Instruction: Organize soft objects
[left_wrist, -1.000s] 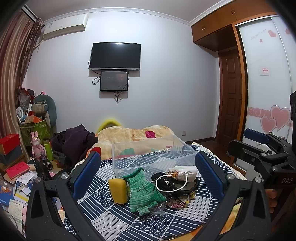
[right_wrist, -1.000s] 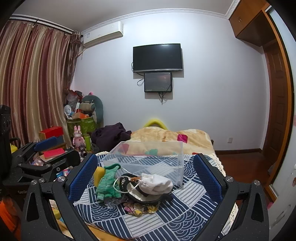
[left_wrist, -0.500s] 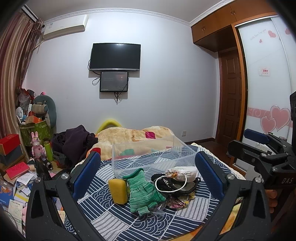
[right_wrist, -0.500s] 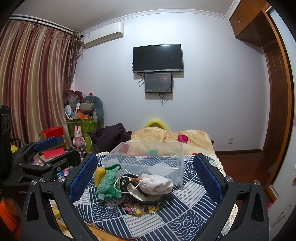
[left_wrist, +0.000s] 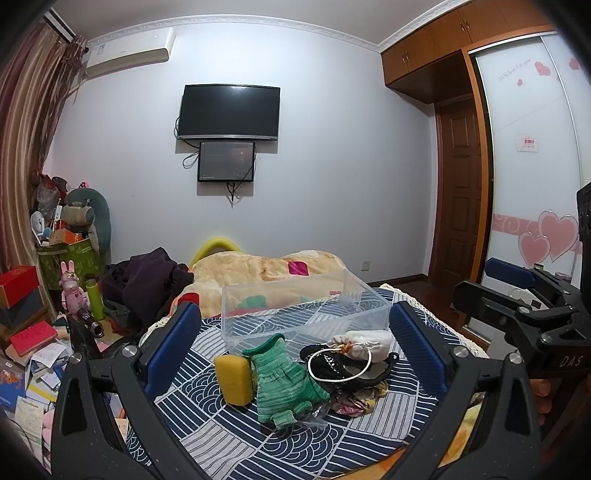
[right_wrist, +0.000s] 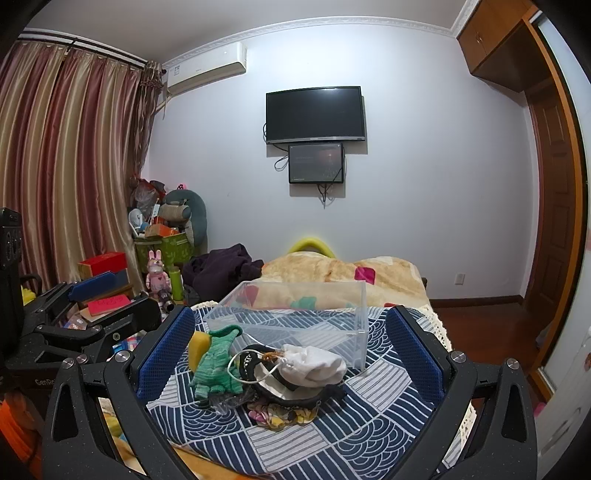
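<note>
Here, in the left wrist view, the left hand-held gripper (left_wrist: 293, 345) gaped wide and empty above the blue patterned bedspread (left_wrist: 229, 435). A yellow sponge (left_wrist: 233, 379) touched a green knitted glove (left_wrist: 282, 380), near a clear plastic box (left_wrist: 306, 308).

In the right wrist view, the right hand-held gripper (right_wrist: 290, 349) likewise gaped, holding nothing, with a white drawstring pouch (right_wrist: 314, 365) atop dark fabric, just near of the box (right_wrist: 295, 314).
</note>
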